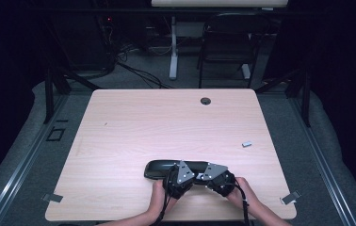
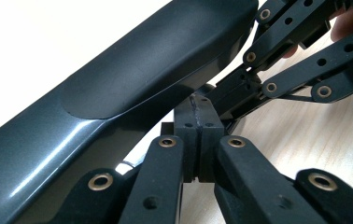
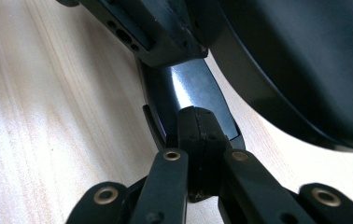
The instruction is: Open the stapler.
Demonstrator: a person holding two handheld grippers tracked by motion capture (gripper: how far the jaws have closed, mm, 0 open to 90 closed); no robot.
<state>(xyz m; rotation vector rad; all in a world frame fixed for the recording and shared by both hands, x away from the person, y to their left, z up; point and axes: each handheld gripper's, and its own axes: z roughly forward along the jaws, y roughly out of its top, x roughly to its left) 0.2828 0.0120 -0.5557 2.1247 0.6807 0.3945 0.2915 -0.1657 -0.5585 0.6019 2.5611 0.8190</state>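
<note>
On the far left of the high view, a small dark square mark (image 1: pixel 55 134) sits on the grey floor beside the light wooden tabletop (image 1: pixel 133 127), and a strip of tape (image 1: pixel 52 197) lies near the tabletop's near-left corner. Toward the near edge, a long glossy black case (image 1: pixel 159 168) lies flat on the wood, its rounded left end free and its right part covered by the two tools. The left hand (image 1: pixel 157 195) comes up from the bottom edge and holds the left tongs (image 1: pixel 172 173) against the case's near side; in the left gripper view those jaws stand pressed together, their tips just below the case's lower lip — whether anything thin is pinched between them cannot be told. Just right of them the right tongs (image 1: pixel 207 176), carried by the right hand (image 1: pixel 239 190), point in toward the same case, and the two tools nearly touch. In the right gripper view its jaws are likewise together, tips resting at a shiny black lip of the case, with the case's bulging dark lid above and to the right. Farther right, a small grey block (image 1: pixel 246 144) lies alone on the wood, well apart from the case, and a round grommet hole (image 1: pixel 206 100) marks the far edge.
</note>
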